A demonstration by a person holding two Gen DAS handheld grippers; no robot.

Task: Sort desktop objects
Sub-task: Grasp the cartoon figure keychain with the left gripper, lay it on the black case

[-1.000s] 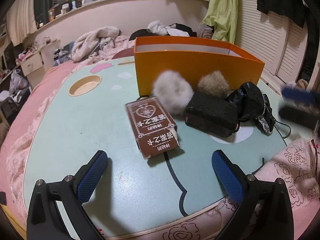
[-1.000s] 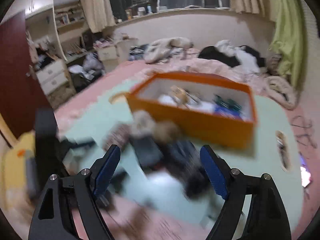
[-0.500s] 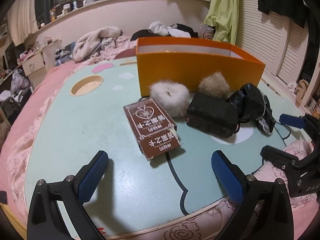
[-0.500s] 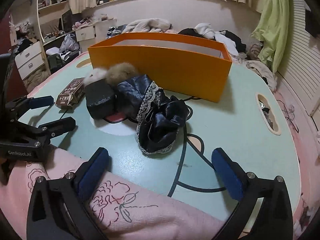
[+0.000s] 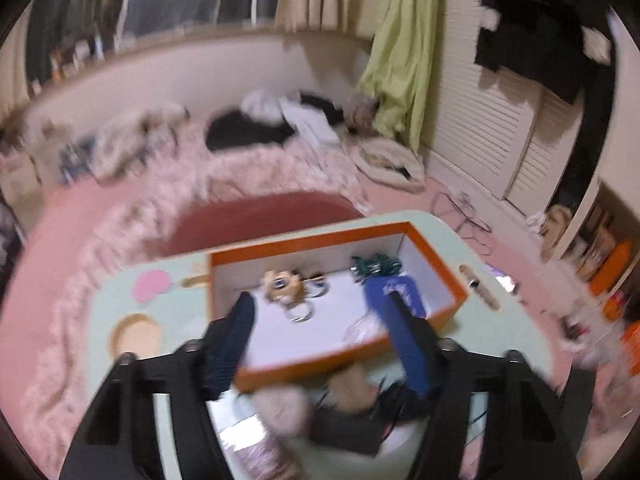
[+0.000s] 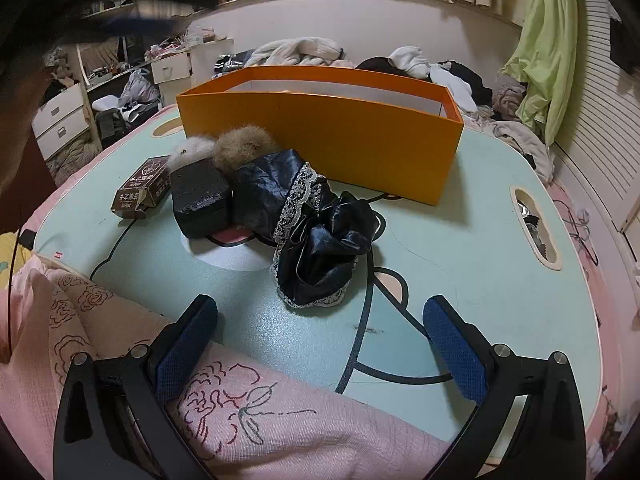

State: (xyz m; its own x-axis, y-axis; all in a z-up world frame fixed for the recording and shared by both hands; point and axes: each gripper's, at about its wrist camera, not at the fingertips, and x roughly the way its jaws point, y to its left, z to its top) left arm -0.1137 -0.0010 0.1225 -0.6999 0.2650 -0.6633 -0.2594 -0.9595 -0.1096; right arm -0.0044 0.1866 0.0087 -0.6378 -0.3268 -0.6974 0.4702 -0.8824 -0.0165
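Observation:
An orange box (image 6: 320,128) stands on the mint-green table (image 6: 480,240). In front of it lie a brown carton (image 6: 142,190), a black case (image 6: 200,202), two fur pompoms (image 6: 236,146) and a black lace-trimmed satin cloth (image 6: 316,232). My right gripper (image 6: 320,344) is open and empty, low at the table's near edge, short of the cloth. My left gripper (image 5: 320,344) is open and empty, raised above the box (image 5: 332,300), looking down into it; the view is blurred. Inside are a small doll head (image 5: 282,284), rings and a blue item (image 5: 400,292).
A pink flowered blanket (image 6: 220,400) covers the near table edge under the right gripper. The table has a round recess (image 5: 136,334) at the left and a slot (image 6: 534,228) at the right. Clothes are piled on the bed behind; louvred doors stand at the right.
My left gripper has risen from table level to above the orange box and now looks down into it. My right gripper has settled low at the near edge, facing the cloth.

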